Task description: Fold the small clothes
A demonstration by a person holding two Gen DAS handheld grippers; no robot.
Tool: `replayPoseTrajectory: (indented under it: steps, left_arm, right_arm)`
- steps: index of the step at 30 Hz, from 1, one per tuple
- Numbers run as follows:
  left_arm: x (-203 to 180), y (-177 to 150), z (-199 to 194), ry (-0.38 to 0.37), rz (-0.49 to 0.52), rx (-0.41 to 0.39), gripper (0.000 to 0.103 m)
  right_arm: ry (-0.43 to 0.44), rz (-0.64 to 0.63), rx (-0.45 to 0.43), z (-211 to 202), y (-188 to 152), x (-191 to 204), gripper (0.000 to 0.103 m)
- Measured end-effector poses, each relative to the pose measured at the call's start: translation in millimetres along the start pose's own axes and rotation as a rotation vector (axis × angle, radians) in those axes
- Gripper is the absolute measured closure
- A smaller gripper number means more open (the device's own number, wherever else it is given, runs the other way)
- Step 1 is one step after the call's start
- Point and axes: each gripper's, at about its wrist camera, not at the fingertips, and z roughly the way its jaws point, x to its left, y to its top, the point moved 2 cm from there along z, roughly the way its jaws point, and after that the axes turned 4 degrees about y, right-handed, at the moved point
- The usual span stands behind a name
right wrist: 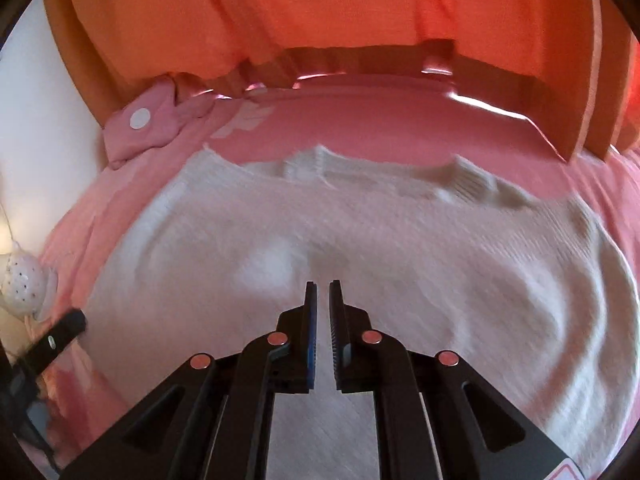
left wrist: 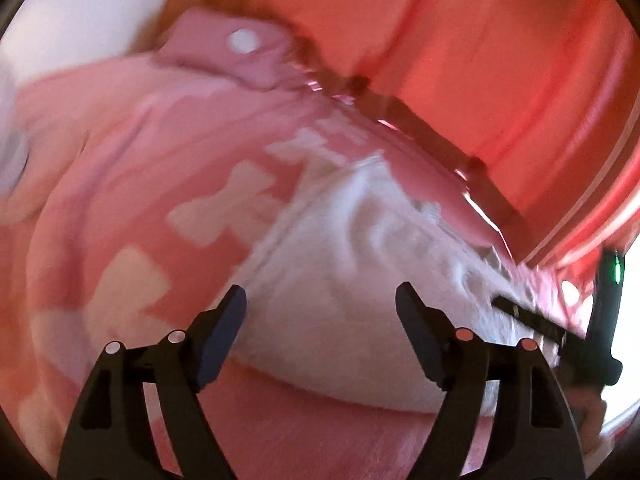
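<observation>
A white knitted garment [right wrist: 360, 248] lies spread flat on a pink sheet [right wrist: 360, 128], with two ribbed parts [right wrist: 320, 164] folded in along its far edge. My right gripper [right wrist: 323, 292] hovers over the garment's middle, jaws shut to a thin slit with nothing between them. In the left wrist view the same garment [left wrist: 340, 260] is blurred. My left gripper [left wrist: 320, 300] stands open above its near edge, and no cloth is between the pads. Part of the right gripper [left wrist: 560, 328] shows at that view's right edge. The left gripper's finger [right wrist: 60, 332] shows at the right wrist view's left edge.
The pink sheet [left wrist: 120, 160] carries pale block shapes. A pink pillow [right wrist: 140, 128] with a white dot lies at the far left corner. A dark wooden rail [right wrist: 360, 64] and orange fabric [right wrist: 320, 8] run behind the bed. A white perforated ball [right wrist: 24, 280] hangs at the left.
</observation>
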Motion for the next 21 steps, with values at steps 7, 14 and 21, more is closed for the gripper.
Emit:
replayPoseTrajectory:
  steps: [7, 14, 21]
  left_arm:
    - [22.5, -3.2, 7.2, 0.106, -0.182, 0.019, 0.013]
    - [18.2, -17.3, 12.6, 0.113, -0.155, 0.046, 0.012]
    - [-2.6, -1.5, 13.3, 0.027, -0.127, 0.06, 0.075]
  right_arm:
    - [0.031, 0.064, 0.0, 9.6, -13.4, -15.3, 0.095]
    - [0.014, 0.025, 0.011, 16.8, -10.7, -1.7, 0.089]
    - [0.046, 0.08, 0.028, 16.8, -7.5, -8.5, 0.089]
